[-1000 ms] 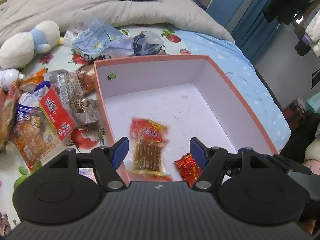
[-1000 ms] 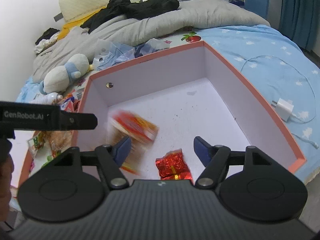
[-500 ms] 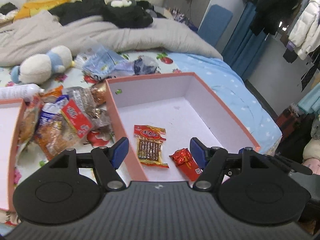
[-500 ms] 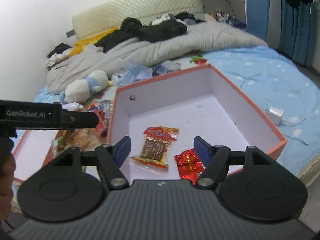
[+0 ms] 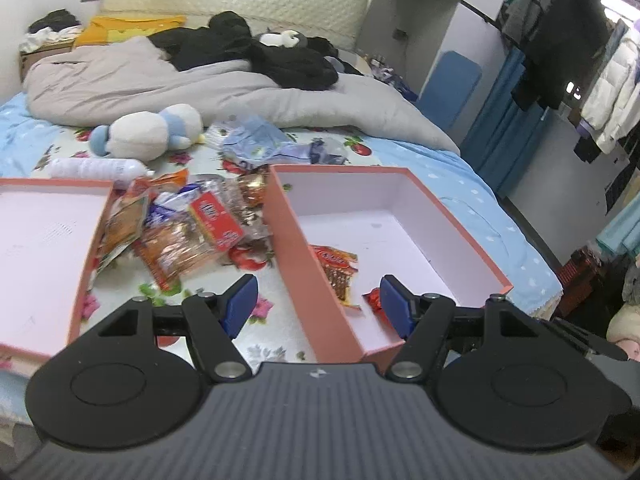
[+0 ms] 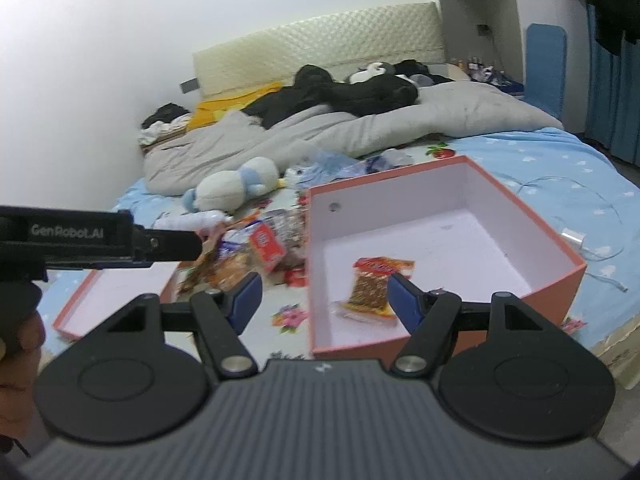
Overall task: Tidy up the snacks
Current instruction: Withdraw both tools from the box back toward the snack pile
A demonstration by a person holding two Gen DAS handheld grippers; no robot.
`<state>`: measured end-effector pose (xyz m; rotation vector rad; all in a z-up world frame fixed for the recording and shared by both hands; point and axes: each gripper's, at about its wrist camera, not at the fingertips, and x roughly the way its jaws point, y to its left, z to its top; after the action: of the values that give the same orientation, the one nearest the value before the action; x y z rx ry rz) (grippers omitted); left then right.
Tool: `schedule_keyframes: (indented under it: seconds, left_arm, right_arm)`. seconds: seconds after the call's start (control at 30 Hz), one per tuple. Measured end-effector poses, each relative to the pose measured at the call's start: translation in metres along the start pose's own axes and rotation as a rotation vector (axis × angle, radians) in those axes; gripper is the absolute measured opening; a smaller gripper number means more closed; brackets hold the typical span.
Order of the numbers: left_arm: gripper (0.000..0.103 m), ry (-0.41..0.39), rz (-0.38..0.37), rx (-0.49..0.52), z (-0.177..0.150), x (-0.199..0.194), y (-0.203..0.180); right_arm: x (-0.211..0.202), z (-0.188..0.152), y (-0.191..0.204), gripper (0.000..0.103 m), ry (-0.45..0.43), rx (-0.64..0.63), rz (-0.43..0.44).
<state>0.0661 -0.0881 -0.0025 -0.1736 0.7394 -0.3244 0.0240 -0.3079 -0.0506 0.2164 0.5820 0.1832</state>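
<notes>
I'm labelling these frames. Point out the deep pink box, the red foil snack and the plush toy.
deep pink box [image 5: 301,236], left wrist view, its left wall.
red foil snack [image 5: 374,299], left wrist view, visible foil.
plush toy [image 6: 224,188], right wrist view, white body.

Messy bedroom, bed takes up most of it.

Plain white wall [image 6: 100,60] on one side, with a cream quilted headboard [image 5: 232,0] at the far end. The bed [image 6: 560,160] has a light blue sheet with small white prints, a grey duvet [image 5: 160,80] bunched up across it and dark clothes [image 5: 288,60] dumped on top. A plush toy [image 5: 152,132] lies near the duvet. Blue curtains [image 5: 500,128] hang past the bed's far corner, and coats hang on a rack [image 5: 560,40] there.
</notes>
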Motion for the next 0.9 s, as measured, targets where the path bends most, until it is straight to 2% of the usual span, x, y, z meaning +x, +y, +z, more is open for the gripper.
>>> schedule_keyframes:
  seconds: [0.33, 0.4, 0.53, 0.67, 0.9]
  left_arm:
    - [0.072, -0.055, 0.069, -0.029, -0.041, -0.038, 0.028]
    - [0.072, -0.061, 0.088, -0.064, -0.046, -0.043, 0.039]
    - [0.072, -0.074, 0.087, -0.088, -0.051, -0.051, 0.052]
    - [0.072, -0.067, 0.088, -0.073, -0.056, -0.053, 0.060]
    - [0.072, -0.057, 0.095, -0.123, -0.065, -0.048, 0.083]
  right_arm:
    - [-0.001, -0.023, 0.031, 0.071, -0.003, -0.060, 0.097]
    - [0.000, -0.026, 0.037, 0.071, -0.004, -0.071, 0.106]
    - [0.006, -0.030, 0.046, 0.071, 0.011, -0.067, 0.131]
    - [0.011, -0.038, 0.057, 0.071, 0.029, -0.086, 0.127]
    - [0.023, -0.051, 0.071, 0.071, 0.048, -0.099, 0.100]
